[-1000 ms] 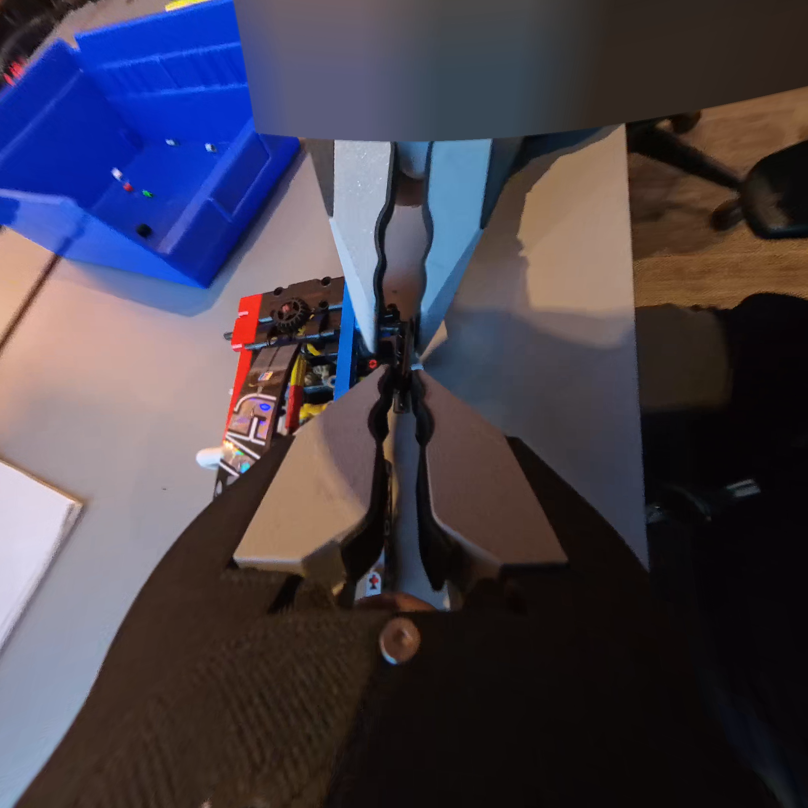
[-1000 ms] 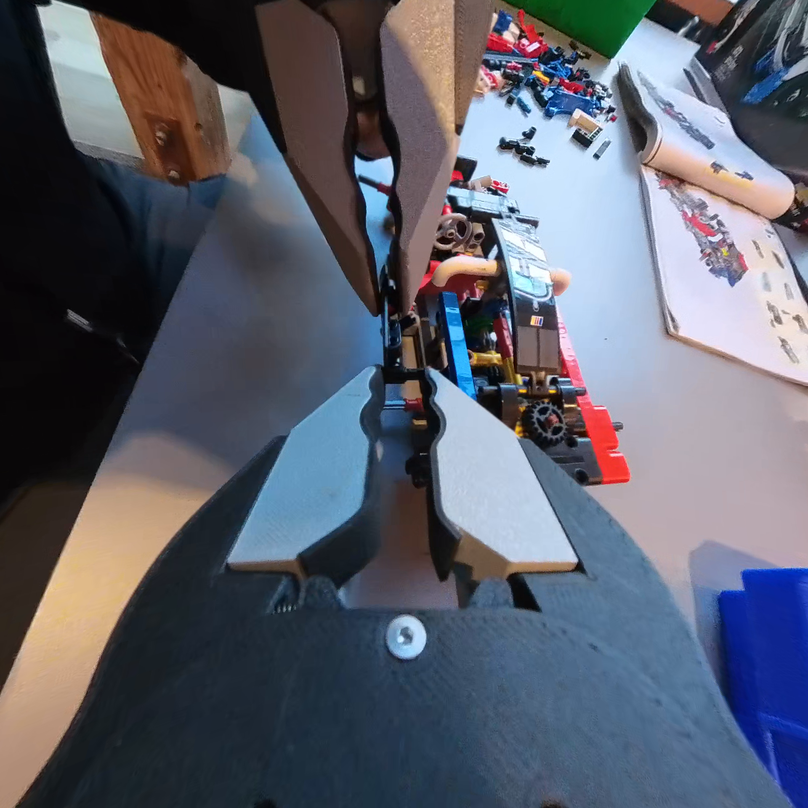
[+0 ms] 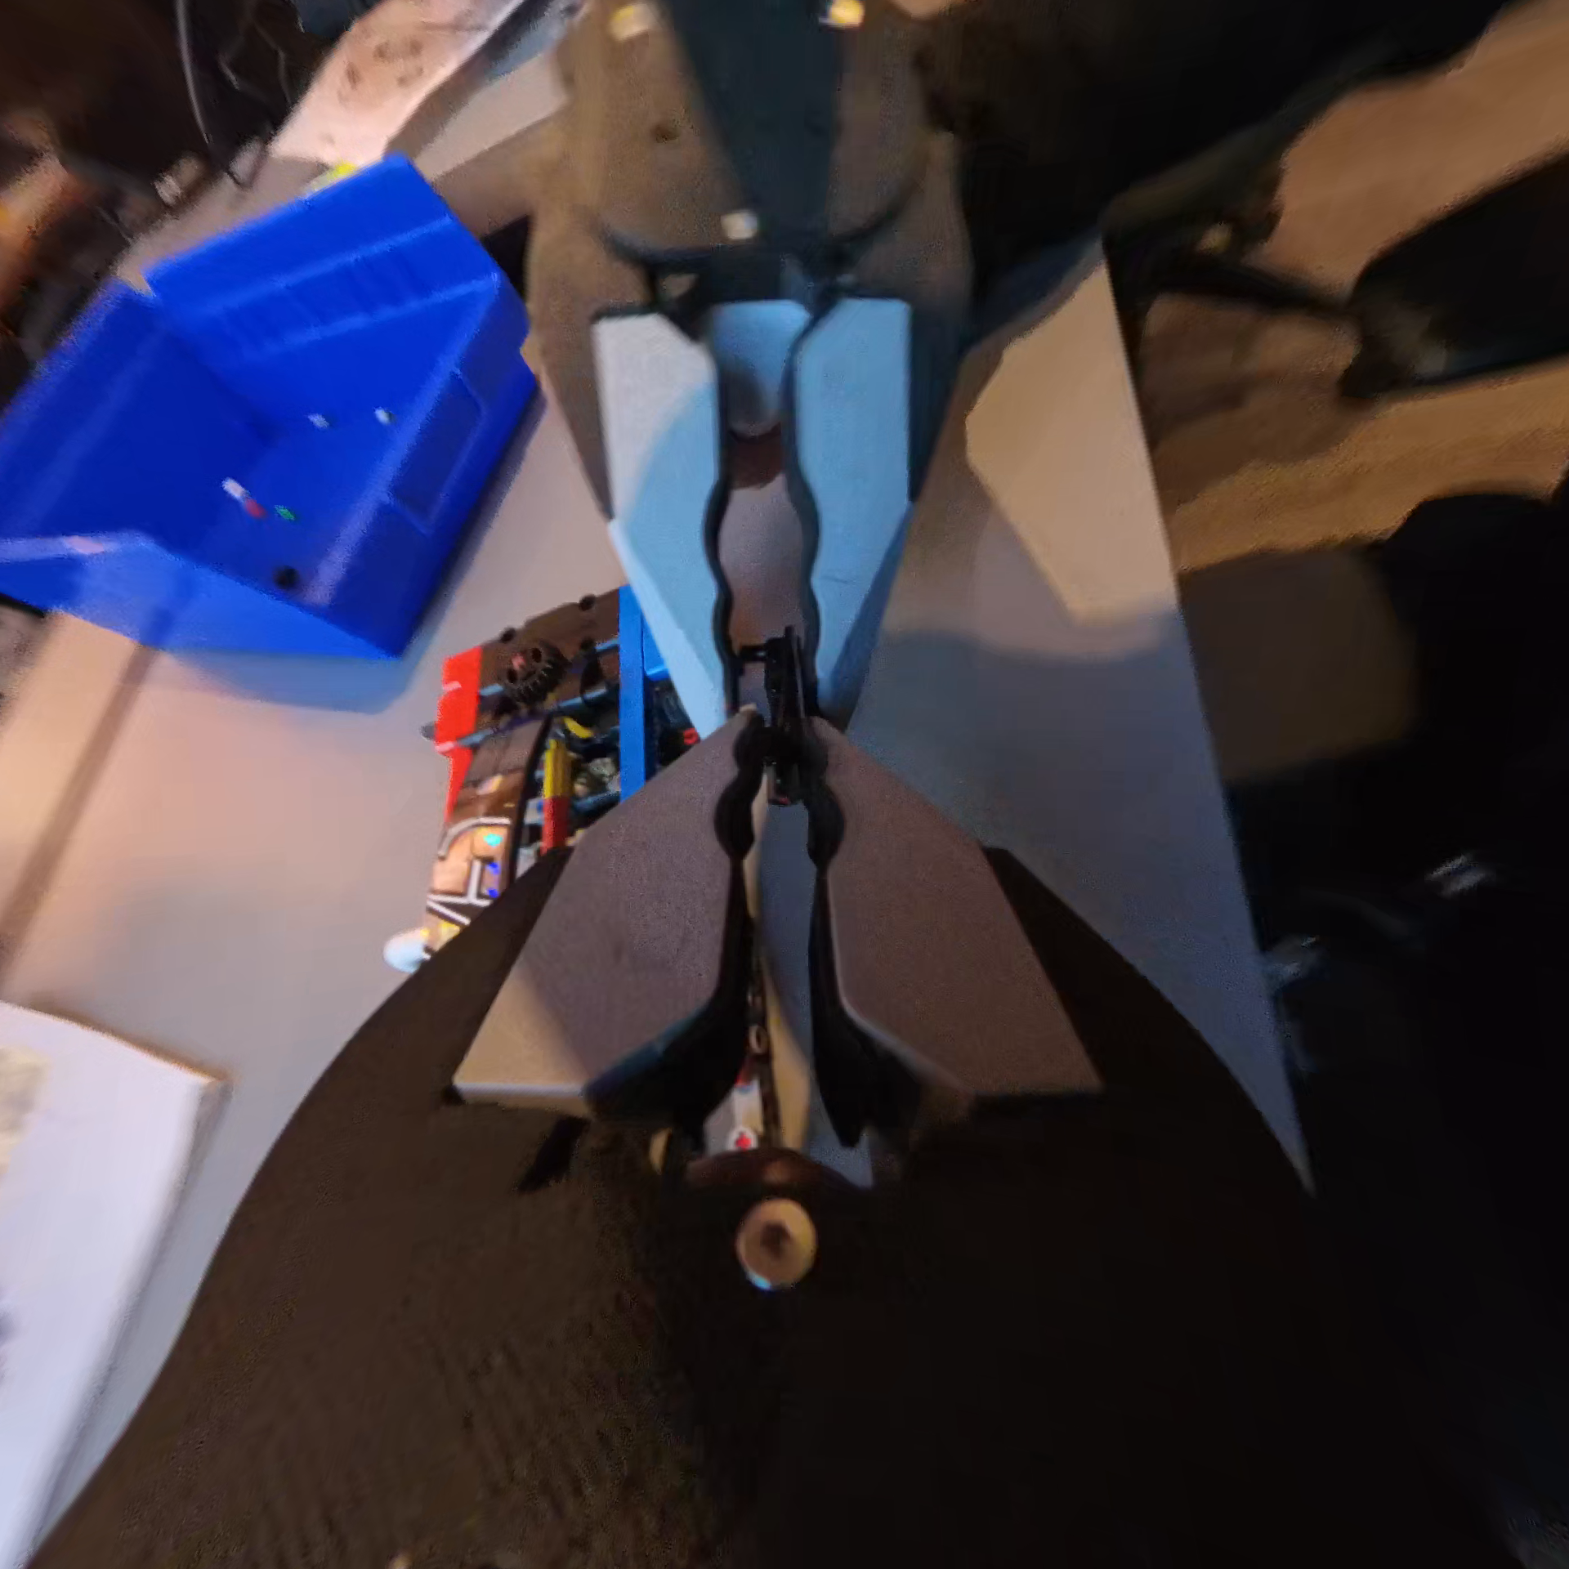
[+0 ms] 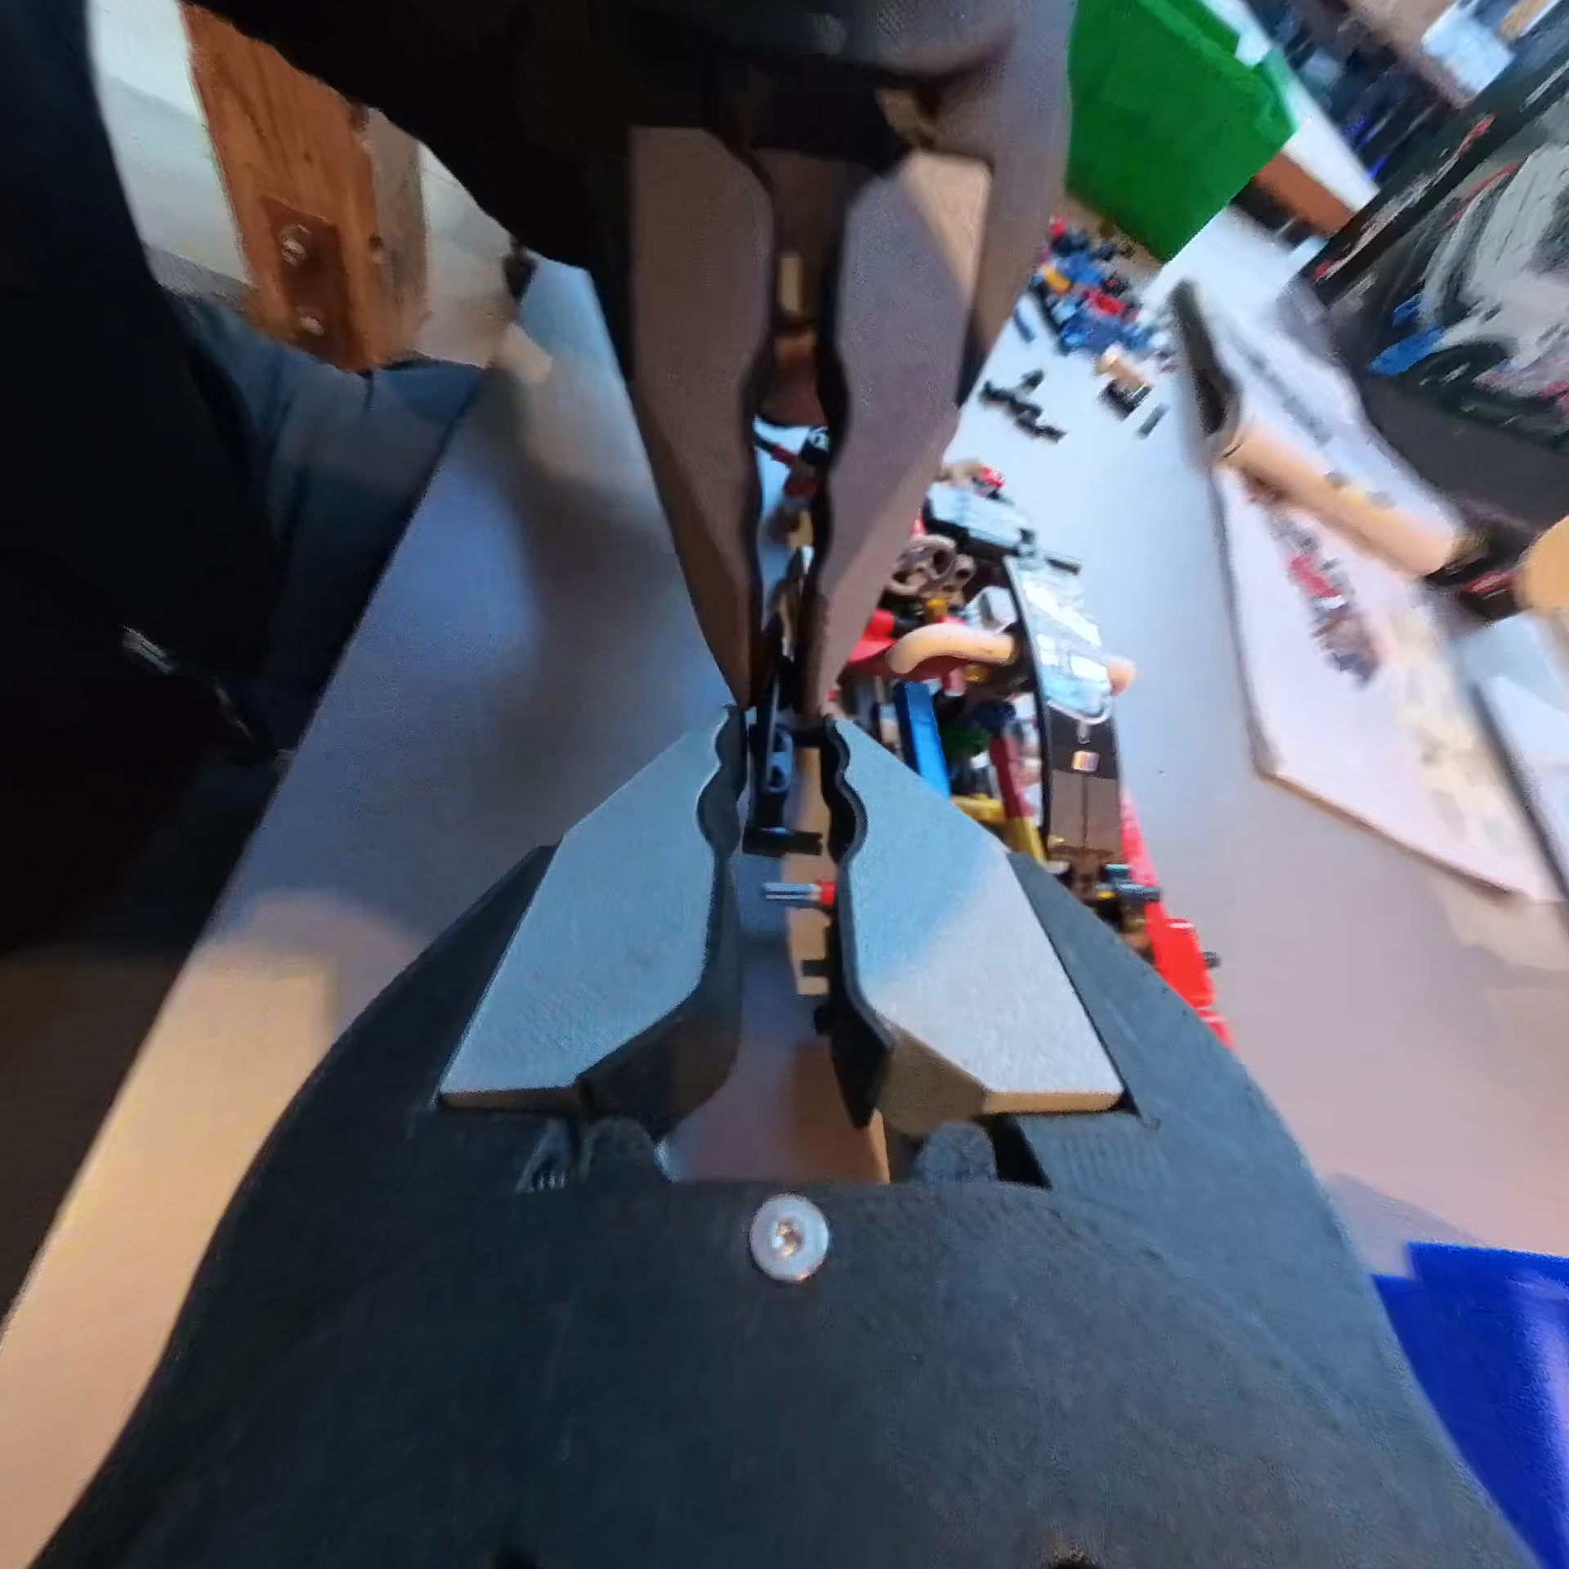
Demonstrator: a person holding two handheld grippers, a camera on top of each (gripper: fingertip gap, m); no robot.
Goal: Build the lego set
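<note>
A small black lego piece [image 3: 785, 722] is pinched between my two grippers, which meet tip to tip over the grey table. My left gripper [image 3: 785, 747] is shut on its near end. My right gripper [image 4: 781, 734] comes from the opposite side, jaws narrow around the same piece [image 4: 774, 764], whose short cross pin spans the gap. The part-built lego car [image 3: 543, 747] in red, blue and black lies on the table just left of the tips. In the right wrist view it [image 4: 1070, 722] lies to the right.
A blue bin [image 3: 255, 441] with a few small parts stands at the back left. The open instruction booklet [image 4: 1358, 679], loose lego pieces [image 4: 1095, 314], a green bin [image 4: 1163, 127] and the set's box [image 4: 1460, 280] lie beyond the car. The table edge [image 3: 1189, 764] runs close on the right. The tips of both grippers are at nearly the same place.
Both views are now blurred from motion and have tilted, showing more of the opposite gripper. The black piece still sits between the tips, beside the car.
</note>
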